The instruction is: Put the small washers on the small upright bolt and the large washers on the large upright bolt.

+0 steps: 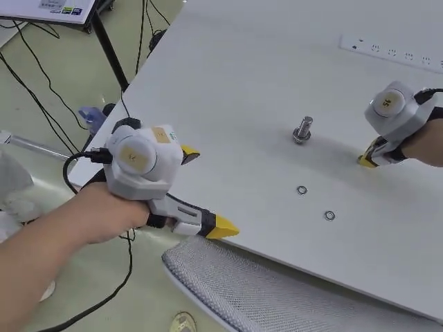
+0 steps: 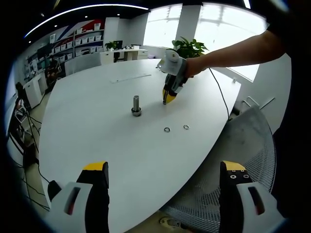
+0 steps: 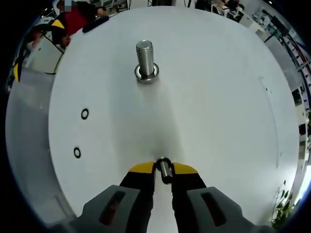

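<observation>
1. Head view: The left hand-held gripper [image 1: 208,191] is at the lower left, by the edge of the bench [image 1: 228,83]. Its jaws are wide apart and hold nothing. The right hand-held gripper [image 1: 367,160] is at the right edge, with its tips down on the bench. The large bolt [image 1: 302,129] stands up at the middle right. Two small washers [image 1: 302,189] lie flat just below it, near each other.
2. Left gripper view: This gripper's own jaws stand far apart at the bottom and are bare. The large bolt [image 2: 136,105] is in the middle. The right hand-held gripper [image 2: 169,94] is just to the right of it. The small washers [image 2: 166,129] lie below them.
3. Right gripper view: The jaws are squeezed onto the small bolt [image 3: 164,171] at the bottom middle. It seems to stand on the bench. The large bolt [image 3: 146,60] is at the top middle. The small washers [image 3: 85,114] are at the left.
4. What could go wrong: The small bolt is thin, so I think it may tip over when the jaws let go. The washers are tiny and flat, so the jaws may slip off them or push them away.
</observation>
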